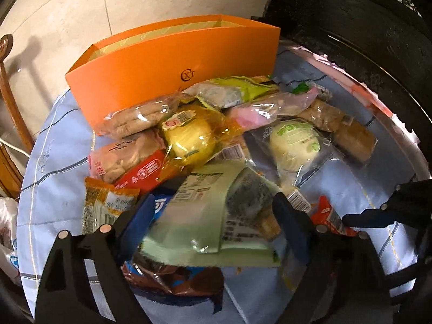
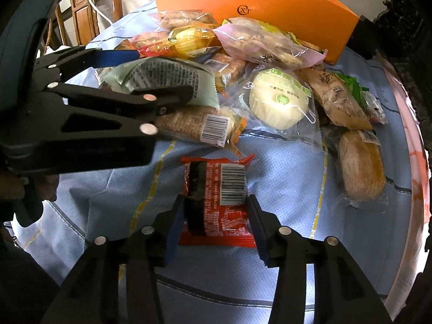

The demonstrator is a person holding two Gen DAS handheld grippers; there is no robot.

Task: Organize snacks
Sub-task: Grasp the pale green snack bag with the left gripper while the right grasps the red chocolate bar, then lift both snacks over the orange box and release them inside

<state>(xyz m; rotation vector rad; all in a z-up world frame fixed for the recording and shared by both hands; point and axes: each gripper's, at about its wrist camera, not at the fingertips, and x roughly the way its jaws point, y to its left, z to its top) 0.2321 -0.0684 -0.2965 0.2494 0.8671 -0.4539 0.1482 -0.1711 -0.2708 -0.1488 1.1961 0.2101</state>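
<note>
The orange box at the far side of the tabletop carries a round dark monogram that reads roughly "CXT" — the script line beneath it is hidden by snacks. The left tool pinches a pale green packet between its blue-padded fingers; the packet's back panel shows dense small print and a table, too blurred to read. The right tool is pressed against both sides of a red packet lying on the blue checked cloth, a white barcode label facing up, its white print illegible. Between the tools and the box lies the heap: a yellow cake in clear wrap with a red-and-white sticker, a round white pastry under a green-lettered label, a pink-edged bag of biscuits, a brown bun off to the right. A dark carved chair stands close behind the tabletop.
</note>
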